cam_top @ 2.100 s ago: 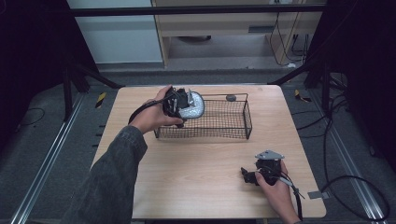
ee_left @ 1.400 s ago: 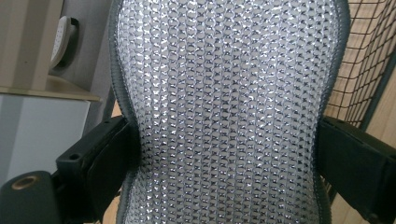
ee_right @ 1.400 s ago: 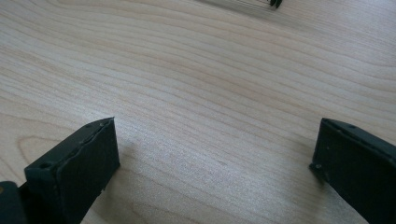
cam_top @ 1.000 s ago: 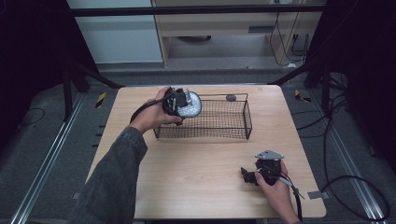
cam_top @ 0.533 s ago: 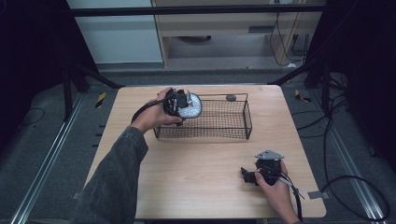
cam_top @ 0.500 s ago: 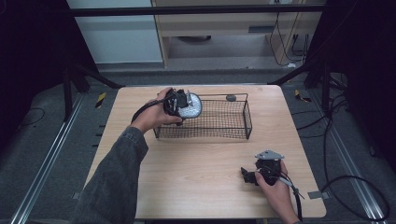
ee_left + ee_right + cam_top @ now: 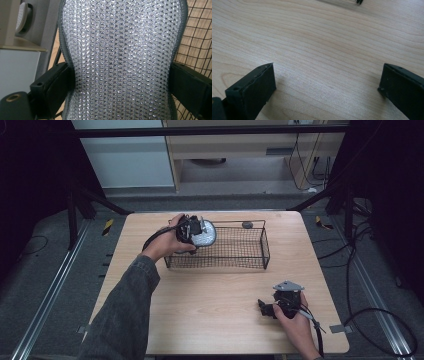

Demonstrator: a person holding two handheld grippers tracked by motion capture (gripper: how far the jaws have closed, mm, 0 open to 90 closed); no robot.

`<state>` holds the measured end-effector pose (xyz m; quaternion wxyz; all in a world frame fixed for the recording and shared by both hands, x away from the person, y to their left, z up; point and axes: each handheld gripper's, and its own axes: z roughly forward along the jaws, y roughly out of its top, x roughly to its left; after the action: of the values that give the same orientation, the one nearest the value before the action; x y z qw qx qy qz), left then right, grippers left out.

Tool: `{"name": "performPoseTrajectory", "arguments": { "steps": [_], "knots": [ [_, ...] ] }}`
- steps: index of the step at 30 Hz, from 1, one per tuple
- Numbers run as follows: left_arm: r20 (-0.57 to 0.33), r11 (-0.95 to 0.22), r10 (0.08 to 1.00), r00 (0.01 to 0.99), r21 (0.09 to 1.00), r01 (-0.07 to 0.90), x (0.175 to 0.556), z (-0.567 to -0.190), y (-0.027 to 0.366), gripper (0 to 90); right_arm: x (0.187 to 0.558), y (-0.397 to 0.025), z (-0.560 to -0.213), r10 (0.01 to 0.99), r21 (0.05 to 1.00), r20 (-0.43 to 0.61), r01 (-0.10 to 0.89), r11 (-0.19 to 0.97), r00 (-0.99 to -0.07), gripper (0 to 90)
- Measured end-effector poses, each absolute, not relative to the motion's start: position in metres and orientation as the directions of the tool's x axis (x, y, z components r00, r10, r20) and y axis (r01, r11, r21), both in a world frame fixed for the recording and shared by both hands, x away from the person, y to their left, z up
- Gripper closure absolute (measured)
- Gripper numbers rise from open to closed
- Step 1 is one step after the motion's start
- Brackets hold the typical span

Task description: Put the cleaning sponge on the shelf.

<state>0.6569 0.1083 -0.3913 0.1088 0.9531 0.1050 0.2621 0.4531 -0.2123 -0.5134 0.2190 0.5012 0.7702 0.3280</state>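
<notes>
While we've been watching, barely anything moved: our left gripper [image 7: 192, 231] still has its jaws clamped on the round silvery mesh pad with the grey rim [image 7: 117, 60], hovering over the upper-left corner of the black wire basket [image 7: 250, 251]. Drop-in looks imminent. Right gripper [image 7: 280, 307] rests mid-lower-right on the tabletop [image 7: 210, 300], jaws wide apart, empty.

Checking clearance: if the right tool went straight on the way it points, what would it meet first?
Likely the bare wooden table: the right tool, jaws apart, angles down at it. The wire basket lies farther off; depth is unclear.
</notes>
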Motion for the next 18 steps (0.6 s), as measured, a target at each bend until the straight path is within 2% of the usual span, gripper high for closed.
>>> {"name": "performPoseTrajectory", "arguments": {
  "steps": [8, 18],
  "knots": [
    [0.437, -0.948, 0.276, 0.856, 0.272, 0.167, 0.6574, -0.3936, 0.1103, 3.0, 0.4531, -0.2122, -0.5135, 0.916, 0.725, -0.008, 0.629, 0.281, -0.401, 0.7],
    [0.434, -0.939, 0.296, 0.851, 0.293, 0.178, 0.6558, -0.3915, 0.1113, 4.6, 0.4531, -0.2121, -0.5135, 0.916, 0.724, -0.006, 0.630, 0.280, -0.400, 0.7]
  ]
}}
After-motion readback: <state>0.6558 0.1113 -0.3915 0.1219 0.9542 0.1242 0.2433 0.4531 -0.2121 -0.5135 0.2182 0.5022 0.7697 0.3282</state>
